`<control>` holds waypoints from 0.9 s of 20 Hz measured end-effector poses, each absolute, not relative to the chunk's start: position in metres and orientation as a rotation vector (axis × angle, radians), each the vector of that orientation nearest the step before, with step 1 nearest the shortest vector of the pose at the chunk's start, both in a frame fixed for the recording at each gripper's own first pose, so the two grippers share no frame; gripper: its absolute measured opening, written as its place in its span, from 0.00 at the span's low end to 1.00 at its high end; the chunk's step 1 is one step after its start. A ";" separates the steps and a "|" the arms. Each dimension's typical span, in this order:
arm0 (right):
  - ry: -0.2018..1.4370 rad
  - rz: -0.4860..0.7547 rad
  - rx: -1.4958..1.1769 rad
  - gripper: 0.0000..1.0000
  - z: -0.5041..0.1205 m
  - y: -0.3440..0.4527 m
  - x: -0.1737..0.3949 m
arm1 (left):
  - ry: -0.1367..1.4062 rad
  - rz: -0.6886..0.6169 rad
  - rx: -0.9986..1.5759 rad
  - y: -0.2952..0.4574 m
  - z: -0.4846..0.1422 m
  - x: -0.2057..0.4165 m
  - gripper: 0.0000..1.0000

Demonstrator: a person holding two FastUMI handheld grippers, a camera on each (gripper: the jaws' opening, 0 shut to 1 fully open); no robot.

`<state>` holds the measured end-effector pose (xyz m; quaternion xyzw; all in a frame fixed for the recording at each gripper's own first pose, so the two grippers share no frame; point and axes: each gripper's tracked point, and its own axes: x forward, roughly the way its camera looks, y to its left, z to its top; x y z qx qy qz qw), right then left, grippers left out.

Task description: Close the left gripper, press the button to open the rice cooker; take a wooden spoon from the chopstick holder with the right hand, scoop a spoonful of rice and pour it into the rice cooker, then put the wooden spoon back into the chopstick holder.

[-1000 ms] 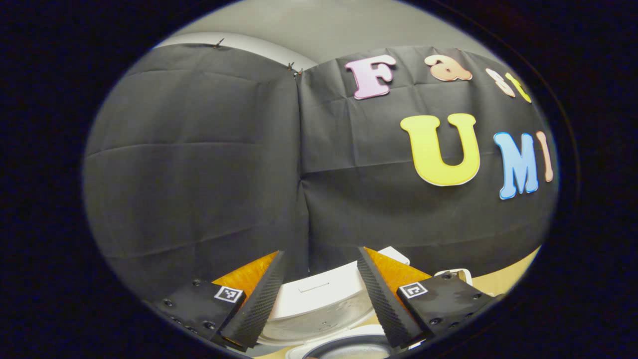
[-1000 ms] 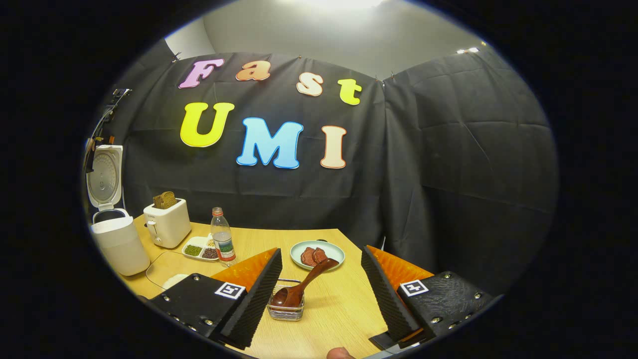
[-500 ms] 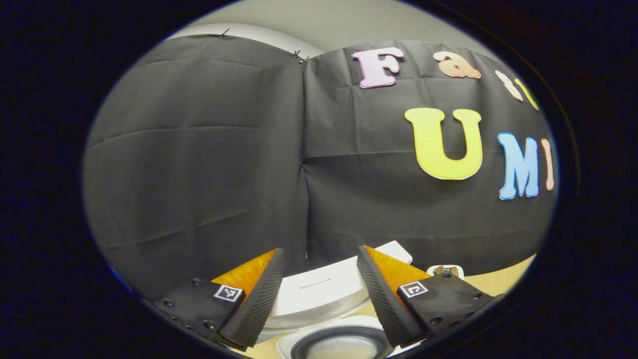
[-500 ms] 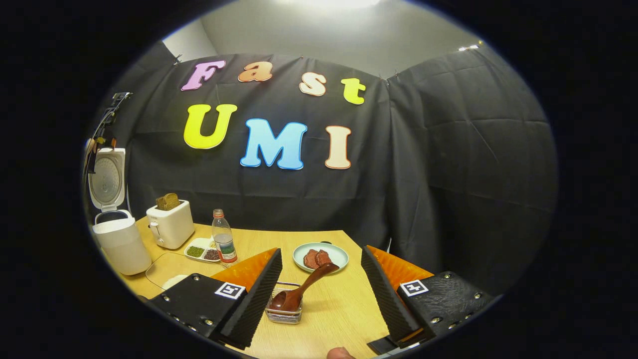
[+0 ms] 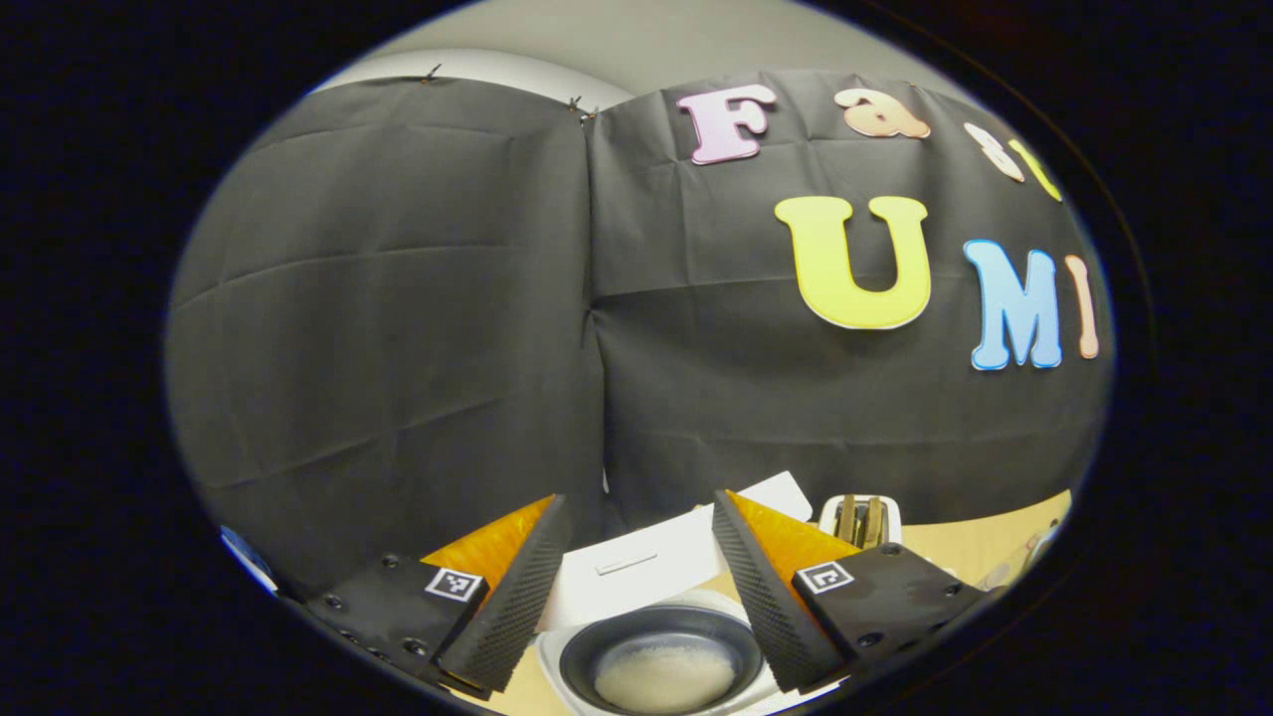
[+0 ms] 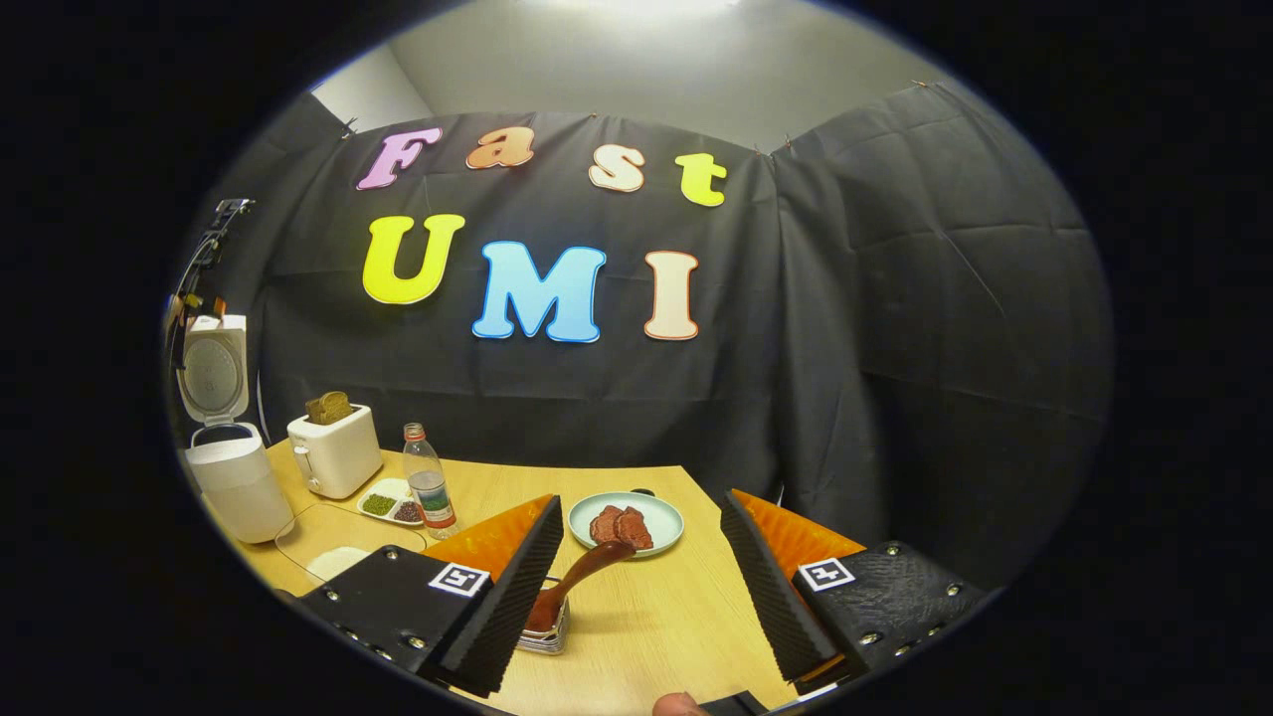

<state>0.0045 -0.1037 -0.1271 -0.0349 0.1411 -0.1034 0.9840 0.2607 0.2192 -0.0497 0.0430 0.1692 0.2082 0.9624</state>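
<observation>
The white rice cooker (image 5: 557, 661) stands open below my left gripper (image 5: 634, 517), its lid (image 5: 636, 572) tipped back and rice (image 5: 664, 676) in the dark inner pot. The left gripper is open and holds nothing. In the right gripper view the same rice cooker (image 6: 237, 477) stands at the far left of the wooden table (image 6: 656, 617). A brown wooden spoon (image 6: 582, 567) leans in a small wire chopstick holder (image 6: 545, 636) just ahead of my right gripper (image 6: 639, 517), near its left finger. The right gripper is open and holds nothing.
A white toaster (image 6: 333, 452) with bread, a divided dish of beans (image 6: 390, 507), a bottle (image 6: 426, 479) and a glass tray holding rice (image 6: 333, 562) stand left of the holder. A plate of meat slices (image 6: 625, 522) sits behind it. A fingertip (image 6: 678, 704) shows at the bottom edge.
The left gripper has tilted down, so the cooker's inner pot and rice now show between its fingers. The right gripper has shifted right; the holder now sits partly behind its left finger.
</observation>
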 end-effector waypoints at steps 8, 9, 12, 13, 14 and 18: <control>0.288 -0.157 -0.090 0.97 -0.131 -0.120 0.011 | 0.400 0.421 0.064 0.172 -0.088 0.224 0.98; 0.289 -0.153 -0.088 0.97 -0.132 -0.121 0.012 | 0.411 0.420 0.060 0.167 -0.094 0.219 0.98; 0.298 -0.142 -0.089 0.97 -0.137 -0.125 0.013 | 0.448 0.410 0.048 0.152 -0.112 0.204 0.98; 0.299 -0.138 -0.090 0.97 -0.138 -0.126 0.014 | 0.461 0.407 0.042 0.147 -0.120 0.200 0.98; 0.300 -0.135 -0.090 0.97 -0.139 -0.127 0.015 | 0.474 0.406 0.037 0.143 -0.128 0.197 0.98; 0.309 -0.125 -0.094 0.97 -0.144 -0.133 0.015 | 0.523 0.411 0.031 0.132 -0.152 0.186 0.96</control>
